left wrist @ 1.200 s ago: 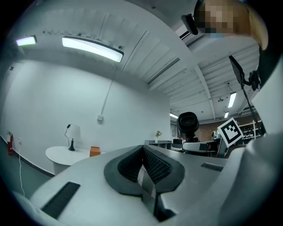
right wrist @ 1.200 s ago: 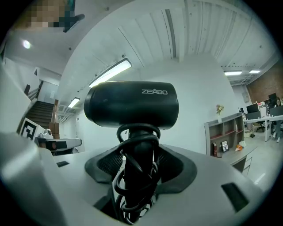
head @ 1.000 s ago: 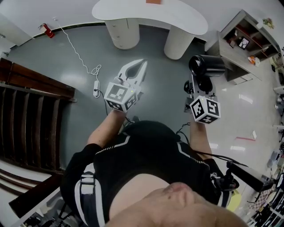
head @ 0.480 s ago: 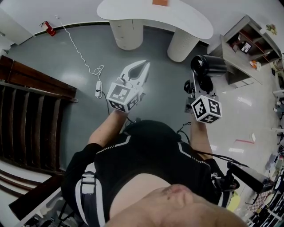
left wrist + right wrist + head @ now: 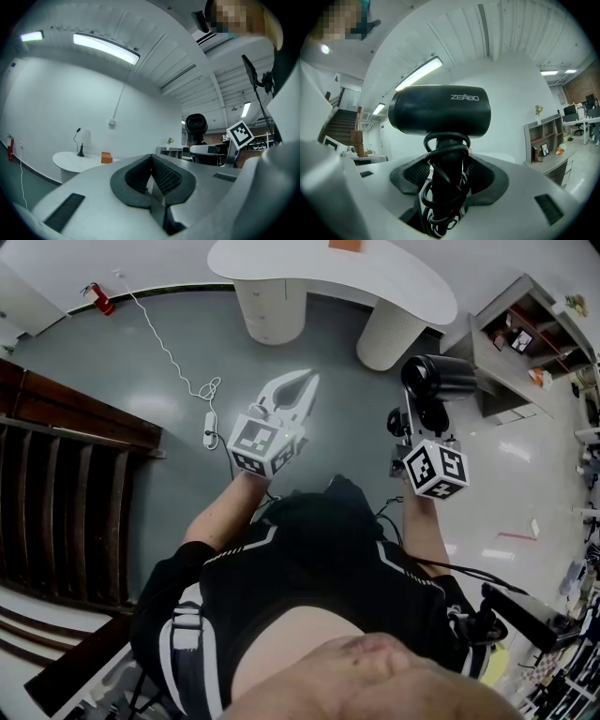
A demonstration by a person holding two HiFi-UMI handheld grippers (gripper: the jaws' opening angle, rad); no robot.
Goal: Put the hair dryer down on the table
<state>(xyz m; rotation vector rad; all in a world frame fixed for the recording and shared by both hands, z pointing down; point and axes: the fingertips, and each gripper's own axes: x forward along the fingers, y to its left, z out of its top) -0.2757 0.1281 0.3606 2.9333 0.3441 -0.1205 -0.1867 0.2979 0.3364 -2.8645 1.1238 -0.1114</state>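
Note:
A black hair dryer (image 5: 437,379) stands upright in my right gripper (image 5: 424,420), which is shut on its handle; the black cord is wound round that handle. In the right gripper view the dryer's barrel (image 5: 439,110) lies crosswise above the jaws, and the wrapped handle (image 5: 444,187) fills the gap between the pads. My left gripper (image 5: 298,385) is held out beside it, shut, with nothing in it; its pads meet at the tip (image 5: 151,158). Both hang over the grey floor, short of the white curved table (image 5: 281,266).
On the table (image 5: 65,161) stand a small lamp (image 5: 81,140) and an orange box (image 5: 107,158). A shelf unit (image 5: 520,329) is at the right. A white cord with a power strip (image 5: 206,424) lies on the floor, and a dark wooden staircase (image 5: 66,474) is at the left.
Both grippers have drifted a little forward, towards the white table. The right one still holds the hair dryer, and the left one stays shut.

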